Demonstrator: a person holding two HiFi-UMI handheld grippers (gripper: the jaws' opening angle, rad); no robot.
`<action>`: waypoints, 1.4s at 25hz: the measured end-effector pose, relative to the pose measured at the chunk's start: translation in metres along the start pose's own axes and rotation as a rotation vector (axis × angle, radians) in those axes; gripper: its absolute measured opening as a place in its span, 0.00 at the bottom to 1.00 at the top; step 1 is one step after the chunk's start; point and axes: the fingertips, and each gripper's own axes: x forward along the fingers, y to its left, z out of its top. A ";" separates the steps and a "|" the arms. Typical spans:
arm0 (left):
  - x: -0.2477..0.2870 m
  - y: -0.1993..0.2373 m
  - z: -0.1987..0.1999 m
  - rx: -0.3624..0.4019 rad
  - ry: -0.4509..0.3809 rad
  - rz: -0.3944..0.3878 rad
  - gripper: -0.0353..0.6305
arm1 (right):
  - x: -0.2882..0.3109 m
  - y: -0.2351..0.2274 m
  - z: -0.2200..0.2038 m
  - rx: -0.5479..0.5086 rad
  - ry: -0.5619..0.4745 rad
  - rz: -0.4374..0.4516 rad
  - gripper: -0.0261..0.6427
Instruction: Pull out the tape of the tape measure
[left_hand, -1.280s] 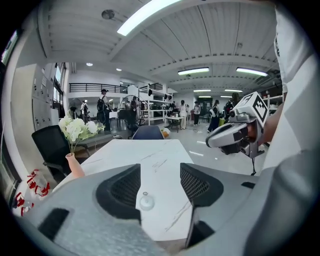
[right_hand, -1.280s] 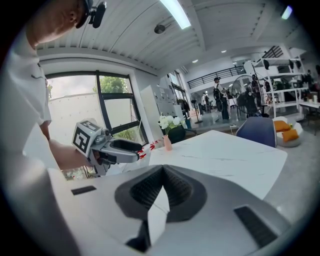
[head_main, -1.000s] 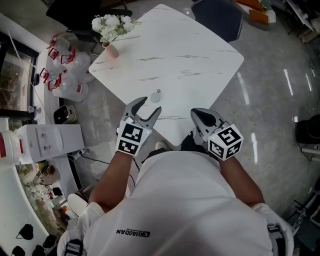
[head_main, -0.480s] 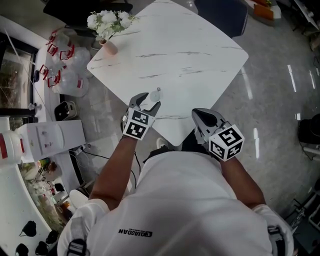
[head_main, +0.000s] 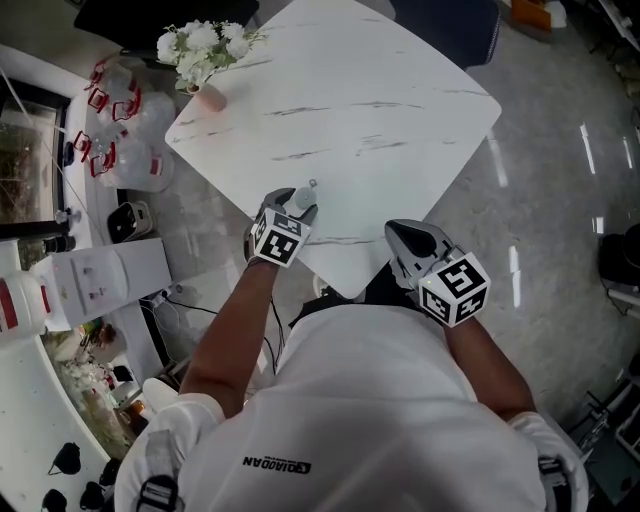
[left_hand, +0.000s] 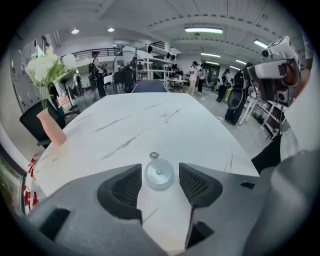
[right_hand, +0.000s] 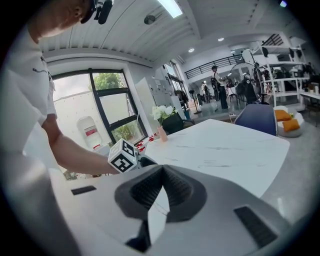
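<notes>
I am holding left hand-held gripper (left_hand: 160, 166) apart astride tape measure (left_hand: 159, 175) | right hand-held gripper (right_hand: 161, 169) together, empty | risk: off-centre closing skidding it toward 12 o'clock.

The surface (head_main: 400, 70) is white with thin grey marble veins. On it, the tape measure (left_hand: 159, 173) is a pale silvery-white disc. The left gripper (head_main: 300, 201) and right gripper (right_hand: 161, 174) are grey, with black mesh fingers (left_hand: 124, 187). Each cube (head_main: 455, 290) bears black-and-white square markers. At the surface's corner, a pink vase (head_main: 210, 97) holds white flowers (head_main: 195, 42).
</notes>
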 end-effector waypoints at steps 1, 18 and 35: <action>0.003 0.002 -0.001 -0.008 0.005 -0.002 0.41 | 0.001 -0.001 -0.001 0.003 0.004 0.001 0.05; 0.022 0.002 -0.014 -0.064 0.075 -0.061 0.41 | 0.006 -0.014 -0.007 0.026 0.023 -0.011 0.05; -0.017 -0.015 0.013 0.023 0.024 -0.058 0.38 | -0.018 -0.006 0.022 -0.006 -0.061 -0.064 0.05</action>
